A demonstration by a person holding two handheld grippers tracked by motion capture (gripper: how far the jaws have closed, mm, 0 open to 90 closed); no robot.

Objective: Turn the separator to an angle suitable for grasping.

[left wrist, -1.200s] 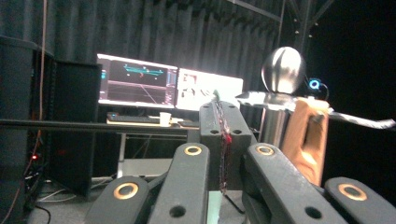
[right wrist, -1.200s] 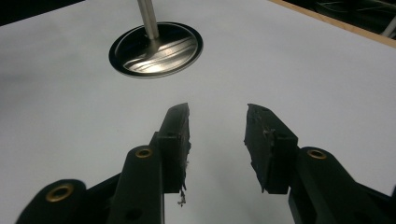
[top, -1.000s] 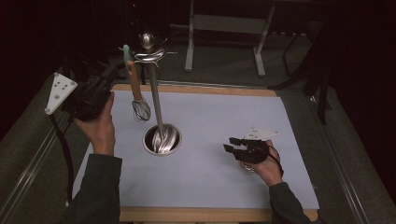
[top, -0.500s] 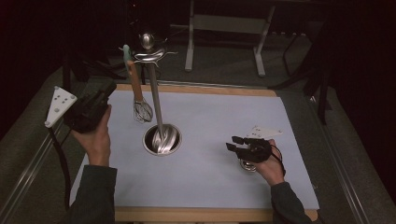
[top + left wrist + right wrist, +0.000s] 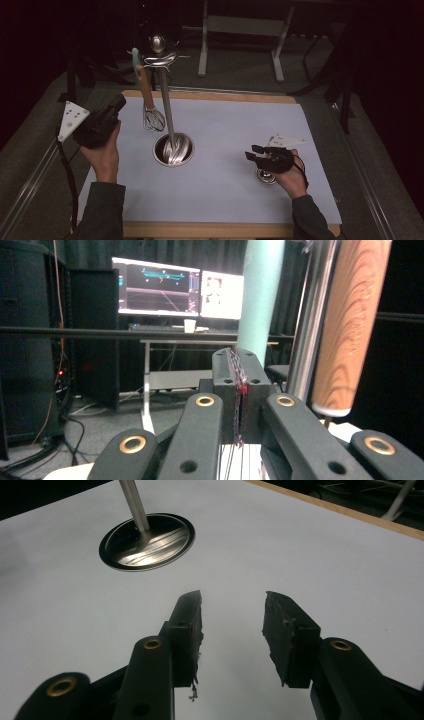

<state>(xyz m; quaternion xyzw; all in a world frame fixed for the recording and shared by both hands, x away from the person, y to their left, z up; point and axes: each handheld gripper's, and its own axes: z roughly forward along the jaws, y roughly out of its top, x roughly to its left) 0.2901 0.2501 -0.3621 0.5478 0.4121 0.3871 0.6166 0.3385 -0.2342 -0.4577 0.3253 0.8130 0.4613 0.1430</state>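
Observation:
A metal stand [image 5: 173, 150] with a round base and a tall pole stands mid-table. From its top hooks [image 5: 161, 59] hangs a whisk [image 5: 148, 102] with a wooden handle, a teal end and wire loops low down. My left gripper [image 5: 119, 103] is held up left of the whisk, apart from it, jaws pointing at it. In the left gripper view the left gripper [image 5: 239, 362] is shut with nothing seen between the jaws; the teal end [image 5: 260, 290], pole [image 5: 311, 325] and wooden handle [image 5: 350, 325] rise just behind. My right gripper [image 5: 251, 151] rests low at the right. The right gripper [image 5: 232, 605] is open over bare mat, facing the stand base [image 5: 147, 541].
A pale mat [image 5: 235, 130] covers a wood-edged table [image 5: 210, 95]. A small round metal thing [image 5: 266, 176] lies under the right hand. Beyond the table are desk legs [image 5: 202, 45], monitors [image 5: 160, 290] and dark floor. A metal rail [image 5: 30, 185] runs along the left side.
The left gripper has drawn back from the stand, down and toward the person. The right gripper has barely moved and stays open.

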